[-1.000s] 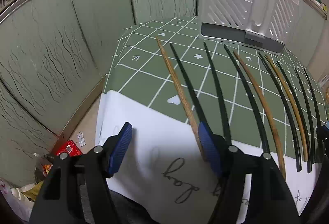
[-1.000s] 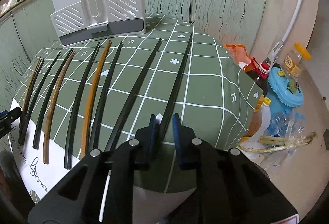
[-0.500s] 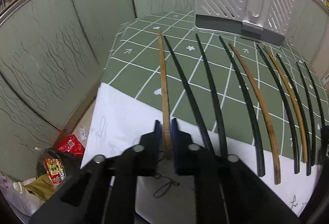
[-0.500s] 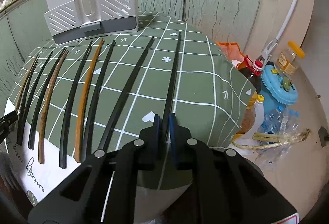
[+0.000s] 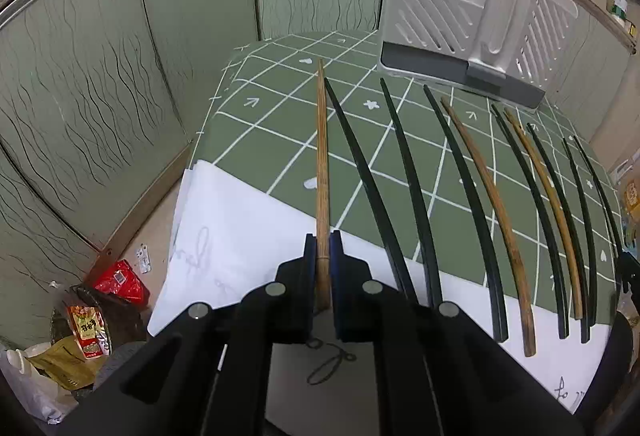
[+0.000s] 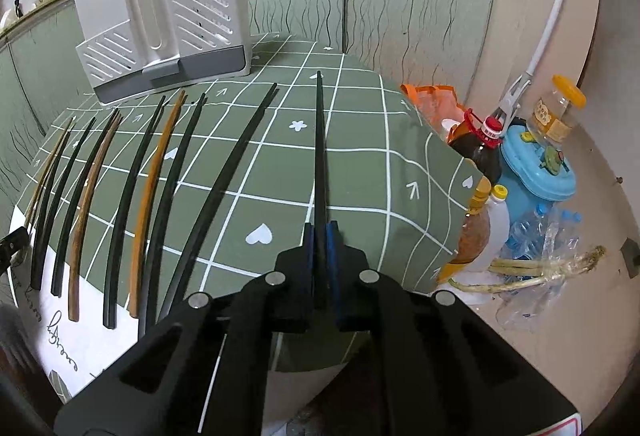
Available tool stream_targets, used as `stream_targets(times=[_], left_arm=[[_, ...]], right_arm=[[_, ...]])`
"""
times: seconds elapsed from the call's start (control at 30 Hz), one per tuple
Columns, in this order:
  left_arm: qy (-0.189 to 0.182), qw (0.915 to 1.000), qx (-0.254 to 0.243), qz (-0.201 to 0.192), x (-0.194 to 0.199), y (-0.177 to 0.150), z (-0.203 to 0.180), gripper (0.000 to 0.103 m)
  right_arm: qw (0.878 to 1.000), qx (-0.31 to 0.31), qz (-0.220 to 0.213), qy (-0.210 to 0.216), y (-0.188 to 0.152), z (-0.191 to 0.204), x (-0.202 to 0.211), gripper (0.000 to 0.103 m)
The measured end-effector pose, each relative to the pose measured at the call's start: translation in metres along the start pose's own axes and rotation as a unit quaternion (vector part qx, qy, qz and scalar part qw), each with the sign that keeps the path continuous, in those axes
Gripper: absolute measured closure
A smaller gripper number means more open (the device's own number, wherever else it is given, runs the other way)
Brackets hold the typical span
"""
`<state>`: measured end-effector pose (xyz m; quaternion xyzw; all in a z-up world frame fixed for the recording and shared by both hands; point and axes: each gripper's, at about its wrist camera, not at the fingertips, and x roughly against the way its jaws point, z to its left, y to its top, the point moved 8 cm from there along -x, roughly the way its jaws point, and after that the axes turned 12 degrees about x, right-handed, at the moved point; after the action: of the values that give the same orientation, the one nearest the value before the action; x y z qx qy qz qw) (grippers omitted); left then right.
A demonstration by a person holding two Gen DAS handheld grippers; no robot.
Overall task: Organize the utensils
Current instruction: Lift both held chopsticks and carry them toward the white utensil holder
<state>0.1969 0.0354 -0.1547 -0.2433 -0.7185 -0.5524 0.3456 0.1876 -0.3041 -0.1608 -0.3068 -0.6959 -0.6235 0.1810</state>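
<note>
1. The desk (image 5: 280, 124), under a green grid cloth, carries a row of chopsticks laid side by side, with a white sheet of paper (image 5: 240, 236) under their near ends.
2. The grey utensil holder (image 6: 168, 36) stands at the far edge, well apart from the held ends; judging by the task, the sticks go there.
3. The left gripper (image 5: 323, 252) has its jaws clamped on the near end of the brown chopstick (image 5: 321, 156) at the left end of the row; its length appears to lie on the cloth.
4. The right gripper (image 6: 320, 240) has its jaws clamped on the black chopstick (image 6: 319, 140) at the right end of the row.
5. Risk: each stick is pinched at its very end, so on a lift the long free length may droop or swivel between the pads.
6. Risk: a swinging tip could knock the neighbouring black chopsticks (image 5: 372, 176) out of line.
7. Risk: the paper may drag along if a jaw tip catches it.
</note>
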Motion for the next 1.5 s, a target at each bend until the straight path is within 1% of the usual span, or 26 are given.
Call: stream_targets(times=[0.23, 0.33, 0.7, 0.93, 1.37, 1.5], left_arm=[[-0.015, 0.9997, -0.001, -0.021, 0.016, 0.009, 0.001, 0.095], [-0.015, 0.9994, -0.004, -0.031, 0.023, 0.015, 0.002, 0.095], [-0.017, 0.9994, -0.003, -0.031, 0.026, 0.020, 0.005, 0.095], [-0.023, 0.9987, -0.001, -0.045, 0.038, 0.027, 0.006, 0.095], [-0.038, 0.9956, -0.011, -0.085, 0.065, 0.054, 0.001, 0.095], [-0.043, 0.9944, -0.015, -0.096, 0.072, 0.062, -0.002, 0.095]], right_arm=[[1.000, 0.011, -0.017, 0.004, 0.008, 0.003, 0.014, 0.097], [1.000, 0.016, -0.025, 0.006, 0.013, 0.003, 0.020, 0.097], [0.999, 0.014, -0.032, 0.014, 0.017, 0.002, 0.027, 0.097], [0.998, 0.014, -0.054, 0.021, 0.026, -0.002, 0.038, 0.097], [0.994, 0.018, -0.101, 0.025, 0.049, -0.009, 0.061, 0.097], [0.993, 0.023, -0.110, 0.024, 0.059, -0.010, 0.066, 0.097]])
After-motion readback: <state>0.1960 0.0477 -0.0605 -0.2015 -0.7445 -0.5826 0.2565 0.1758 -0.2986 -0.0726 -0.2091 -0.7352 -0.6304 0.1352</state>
